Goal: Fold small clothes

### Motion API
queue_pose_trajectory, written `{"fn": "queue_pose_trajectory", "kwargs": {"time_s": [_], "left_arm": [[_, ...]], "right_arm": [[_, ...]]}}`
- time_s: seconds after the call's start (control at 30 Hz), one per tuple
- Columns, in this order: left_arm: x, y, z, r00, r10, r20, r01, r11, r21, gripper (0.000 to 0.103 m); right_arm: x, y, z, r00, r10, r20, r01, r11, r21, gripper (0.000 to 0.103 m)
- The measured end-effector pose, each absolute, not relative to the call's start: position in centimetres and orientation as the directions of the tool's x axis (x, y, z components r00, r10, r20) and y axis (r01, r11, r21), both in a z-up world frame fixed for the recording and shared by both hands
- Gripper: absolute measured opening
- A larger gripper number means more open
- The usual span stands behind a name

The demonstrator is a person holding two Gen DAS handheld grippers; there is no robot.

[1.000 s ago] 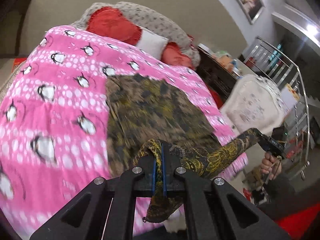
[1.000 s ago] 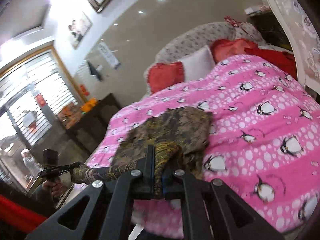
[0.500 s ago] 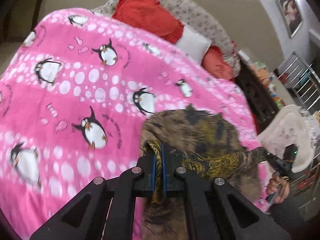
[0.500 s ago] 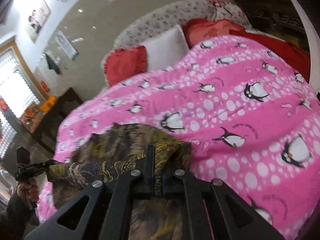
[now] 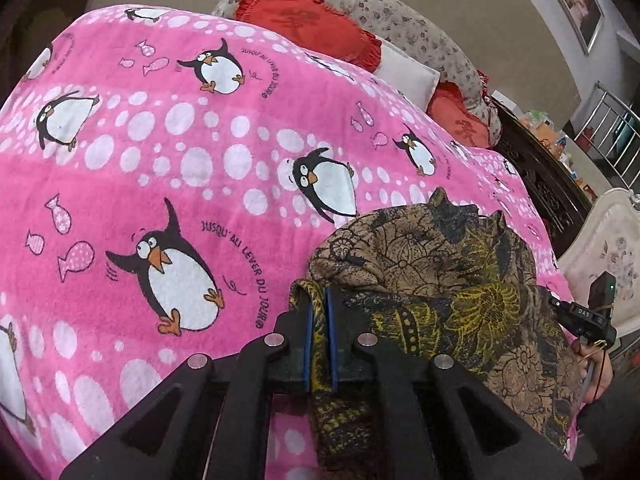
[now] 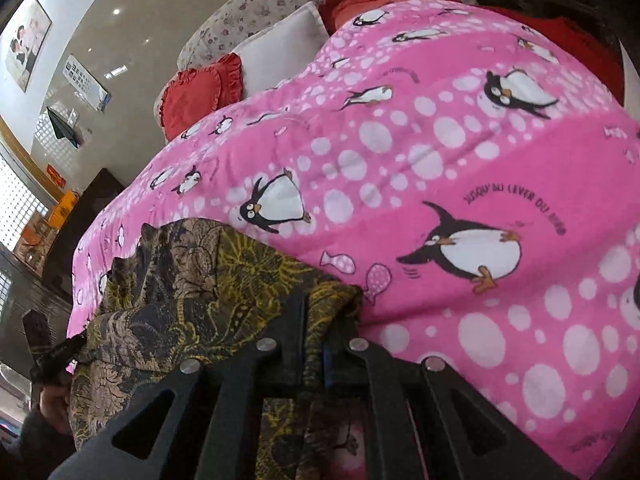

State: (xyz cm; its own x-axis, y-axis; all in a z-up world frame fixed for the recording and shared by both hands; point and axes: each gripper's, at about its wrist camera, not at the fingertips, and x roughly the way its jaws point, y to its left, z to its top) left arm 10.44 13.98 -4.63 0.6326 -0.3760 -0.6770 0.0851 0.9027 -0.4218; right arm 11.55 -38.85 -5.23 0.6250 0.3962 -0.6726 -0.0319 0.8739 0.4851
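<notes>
A small brown, black and yellow patterned garment point(image 5: 448, 276) lies on the pink penguin blanket point(image 5: 168, 168), with one edge folded over onto itself. My left gripper point(image 5: 319, 300) is shut on one corner of that edge. My right gripper point(image 6: 318, 312) is shut on the other corner of the garment point(image 6: 192, 280), low over the blanket point(image 6: 440, 168). The right gripper also shows at the right of the left wrist view point(image 5: 584, 316). The left gripper shows at the left edge of the right wrist view point(image 6: 56, 354).
Red heart cushions point(image 5: 308, 16) and a white pillow point(image 5: 408, 78) lie at the head of the bed, against a floral headboard point(image 6: 260, 4). Dark wooden furniture point(image 5: 540, 184) and a white chair point(image 5: 608, 240) stand beside the bed.
Both grippers have carried the held garment edge forward over the bed and down toward the blanket, so the garment now lies doubled over. The cameras sit much closer to the blanket.
</notes>
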Motion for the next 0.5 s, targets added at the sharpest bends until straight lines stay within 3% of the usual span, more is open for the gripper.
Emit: {"fn": "queue_pose_trajectory", "kwargs": {"time_s": [0.17,0.3,0.37,0.5], "left_arm": [[10.5,13.8,-4.5,0.631,-0.366,-0.684,0.078,0.907,-0.414,0.000],[9.8,14.7,-2.4,0.582,-0.342,-0.738,0.030,0.916,-0.401,0.000],[8.0,16.3,0.0,0.616,-0.301,-0.728,0.016,0.928,-0.371,0.000],[3.6,18.9,3.8,0.699,-0.192,-0.689,-0.051,0.947,-0.316,0.000]], "right_arm": [[11.6,-39.1,-5.5,0.624,0.415,-0.662,-0.031,0.860,0.510,0.004],[11.6,-39.4,-4.9,0.593,0.429,-0.681,-0.018,0.853,0.522,0.006],[10.4,-39.7,-2.9,0.584,0.408,-0.702,0.016,0.858,0.513,0.017],[4.5,-38.7,2.6,0.680,0.367,-0.635,-0.066,0.893,0.446,0.040]]}}
